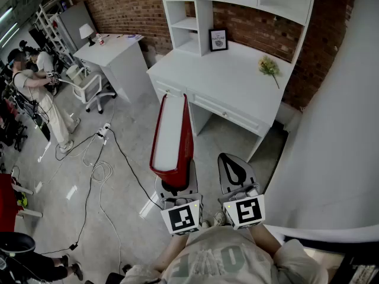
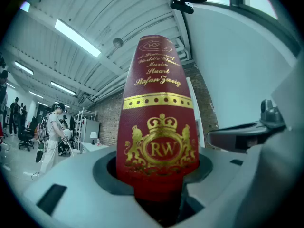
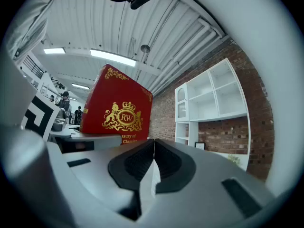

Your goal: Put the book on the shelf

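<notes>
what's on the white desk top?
A framed picture by the shelf unit and a yellow flower sprig. The red book in the left gripper hides part of its front.

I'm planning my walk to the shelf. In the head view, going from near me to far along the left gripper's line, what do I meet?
First the left gripper, then the book it holds → desk → framed picture → brick wall.

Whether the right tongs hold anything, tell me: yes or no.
No: the right tongs are closed together with nothing between them.
</notes>
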The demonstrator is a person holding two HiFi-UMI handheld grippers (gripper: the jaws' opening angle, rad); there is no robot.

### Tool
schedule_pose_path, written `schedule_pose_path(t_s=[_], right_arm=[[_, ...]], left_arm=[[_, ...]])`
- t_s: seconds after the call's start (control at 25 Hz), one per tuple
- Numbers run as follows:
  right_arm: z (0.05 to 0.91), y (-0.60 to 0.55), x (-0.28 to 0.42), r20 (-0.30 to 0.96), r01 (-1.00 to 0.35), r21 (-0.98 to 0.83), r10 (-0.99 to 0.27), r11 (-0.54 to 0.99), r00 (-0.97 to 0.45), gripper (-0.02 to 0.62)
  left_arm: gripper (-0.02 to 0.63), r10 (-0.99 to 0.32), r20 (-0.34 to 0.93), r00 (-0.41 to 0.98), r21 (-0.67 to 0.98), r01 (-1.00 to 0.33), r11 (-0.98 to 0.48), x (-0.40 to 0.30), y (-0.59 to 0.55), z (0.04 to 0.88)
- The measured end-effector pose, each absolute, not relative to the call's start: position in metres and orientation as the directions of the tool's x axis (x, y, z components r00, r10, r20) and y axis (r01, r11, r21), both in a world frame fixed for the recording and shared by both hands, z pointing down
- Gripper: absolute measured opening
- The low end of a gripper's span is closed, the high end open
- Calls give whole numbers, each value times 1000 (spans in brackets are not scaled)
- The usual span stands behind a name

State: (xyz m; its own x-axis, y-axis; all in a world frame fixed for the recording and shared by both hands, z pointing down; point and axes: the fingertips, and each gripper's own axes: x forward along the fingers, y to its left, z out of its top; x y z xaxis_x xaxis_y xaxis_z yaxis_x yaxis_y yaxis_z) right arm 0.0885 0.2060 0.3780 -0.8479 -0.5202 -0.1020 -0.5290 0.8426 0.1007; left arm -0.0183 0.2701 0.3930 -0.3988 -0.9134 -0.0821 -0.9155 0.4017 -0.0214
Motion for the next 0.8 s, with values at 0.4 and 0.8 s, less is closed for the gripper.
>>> schedule_pose_path(t_s=[0.4, 0.8], right_arm=[[379, 191, 100, -107, -537, 49, -530, 842, -841, 17], [383, 167, 119, -123, -560, 43, -552, 827, -825, 17]], left_arm=[[250, -921, -74, -383, -7, -923, 384, -6, 258, 392], [250, -917, -65, -394, 10, -919, 394, -4, 236, 398]])
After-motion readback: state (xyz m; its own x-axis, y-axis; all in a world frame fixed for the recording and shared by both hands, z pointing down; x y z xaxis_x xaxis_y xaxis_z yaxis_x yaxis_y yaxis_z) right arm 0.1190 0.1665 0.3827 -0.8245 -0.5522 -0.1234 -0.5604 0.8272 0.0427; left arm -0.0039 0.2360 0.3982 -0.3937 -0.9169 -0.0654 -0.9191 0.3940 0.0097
